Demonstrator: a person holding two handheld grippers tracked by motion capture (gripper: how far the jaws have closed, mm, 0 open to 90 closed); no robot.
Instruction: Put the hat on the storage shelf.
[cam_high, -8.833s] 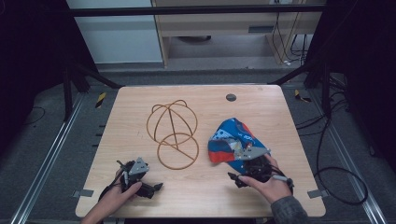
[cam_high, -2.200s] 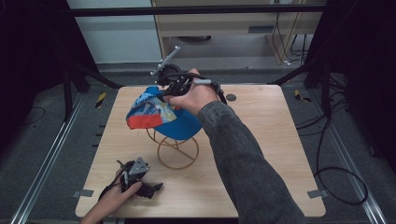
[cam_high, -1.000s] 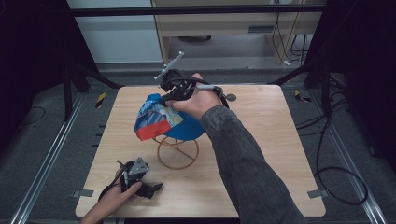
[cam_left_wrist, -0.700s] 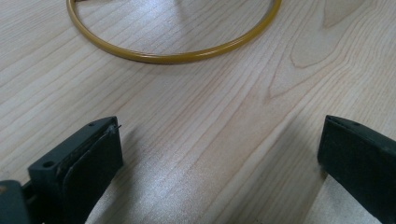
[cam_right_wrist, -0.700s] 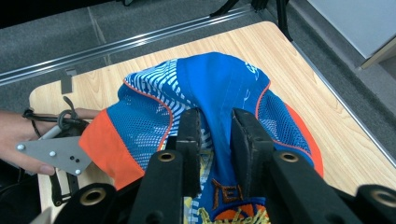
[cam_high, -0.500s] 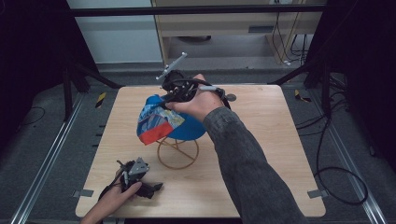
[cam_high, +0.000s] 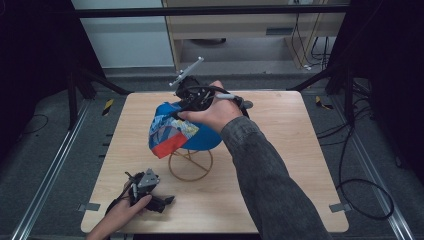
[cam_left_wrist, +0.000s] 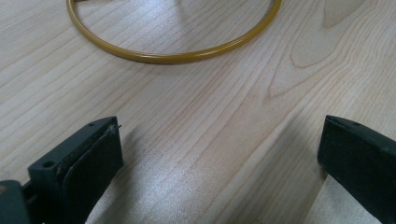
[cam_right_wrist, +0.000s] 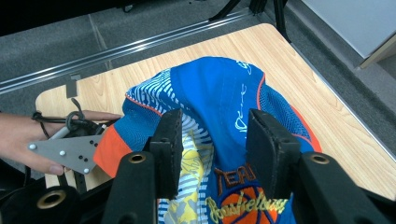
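Note:
A blue, orange and white basketball cap (cam_high: 180, 132) sits over the top of a gold wire stand (cam_high: 190, 165) at mid-table. My right gripper (cam_high: 182, 107) is above the cap's far side, held by a hand reaching over the table. In the right gripper view the jaws of that gripper (cam_right_wrist: 210, 140) are shut on a fold of the cap (cam_right_wrist: 219, 88). My left gripper (cam_high: 167, 200) rests on the table near the front left, open. Its jaws (cam_left_wrist: 219, 154) stand wide apart over bare wood, with the stand's ring base (cam_left_wrist: 173, 56) just beyond them.
The wooden table (cam_high: 280, 150) has a small dark disc (cam_high: 246, 104) near its far edge. Black frame posts stand around the table, and cables lie on the floor at the right. My left gripper's grey plate (cam_right_wrist: 65, 151) lies below the cap in the right gripper view.
My right gripper lifted the cap from the table's right side to the stand. Over the last second it has lowered the cap onto the stand. The left gripper has stayed still.

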